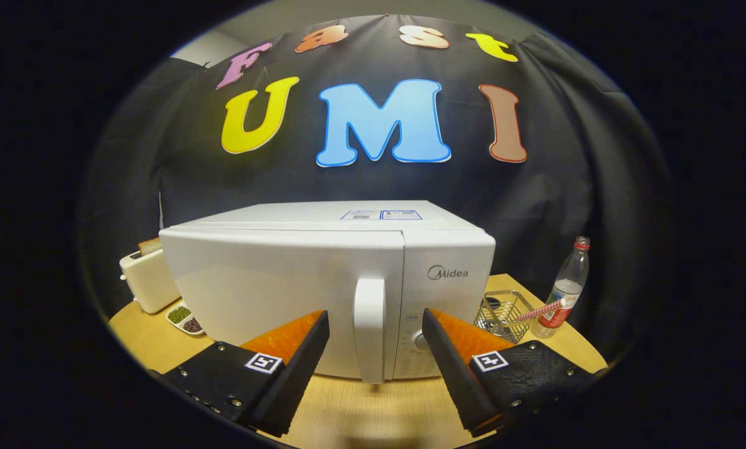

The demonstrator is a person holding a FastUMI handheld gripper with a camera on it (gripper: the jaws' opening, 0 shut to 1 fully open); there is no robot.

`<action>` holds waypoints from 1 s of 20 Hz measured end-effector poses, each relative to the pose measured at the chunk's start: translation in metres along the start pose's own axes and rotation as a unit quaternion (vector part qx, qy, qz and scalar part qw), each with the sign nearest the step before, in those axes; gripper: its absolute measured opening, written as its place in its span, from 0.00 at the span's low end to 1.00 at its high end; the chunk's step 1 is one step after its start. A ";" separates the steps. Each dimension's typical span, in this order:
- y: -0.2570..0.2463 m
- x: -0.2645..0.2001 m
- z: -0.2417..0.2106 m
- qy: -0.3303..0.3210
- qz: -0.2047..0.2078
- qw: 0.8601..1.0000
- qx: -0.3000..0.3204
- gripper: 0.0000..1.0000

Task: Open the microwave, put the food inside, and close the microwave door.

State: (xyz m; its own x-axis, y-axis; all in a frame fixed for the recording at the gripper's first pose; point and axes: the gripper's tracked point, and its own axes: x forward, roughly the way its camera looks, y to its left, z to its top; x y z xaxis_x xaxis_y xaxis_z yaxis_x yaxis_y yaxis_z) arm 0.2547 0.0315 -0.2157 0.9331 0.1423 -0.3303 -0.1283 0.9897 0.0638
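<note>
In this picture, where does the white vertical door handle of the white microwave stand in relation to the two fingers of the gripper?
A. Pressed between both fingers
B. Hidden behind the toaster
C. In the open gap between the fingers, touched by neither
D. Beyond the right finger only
C: the white vertical door handle of the white microwave shows in the gap of the open gripper, with space on both sides; the door looks shut.

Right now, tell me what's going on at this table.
A hand-held gripper faces a white microwave on the wooden table. Its fingers are open, with the door handle in line between them and not gripped. The door looks shut. A toaster and a small dish sit on one side of the microwave, a wire basket and a bottle on the other.
</note>
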 end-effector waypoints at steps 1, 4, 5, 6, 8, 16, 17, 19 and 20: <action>-0.002 0.003 -0.003 0.004 -0.003 1.000 -0.002 0.94; -0.002 0.009 -0.007 0.006 -0.002 1.000 -0.002 0.80; -0.002 0.011 -0.005 0.003 -0.001 1.000 -0.003 0.68; 0.004 0.012 -0.006 0.001 0.008 1.000 0.001 0.52; 0.005 0.013 -0.006 -0.002 0.001 1.000 -0.011 0.30; 0.006 0.010 -0.007 0.004 0.000 1.000 -0.003 0.15; 0.006 0.011 -0.006 0.003 0.001 1.000 -0.007 0.10; 0.007 0.010 -0.006 0.006 0.005 1.000 -0.005 0.10; 0.007 0.009 -0.006 0.007 0.006 1.000 -0.004 0.10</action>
State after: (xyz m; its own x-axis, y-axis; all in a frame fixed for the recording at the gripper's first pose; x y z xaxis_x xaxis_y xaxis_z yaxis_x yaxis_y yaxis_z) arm 0.2605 0.0398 -0.2242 0.9266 0.1535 -0.3433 -0.1416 0.9881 0.0597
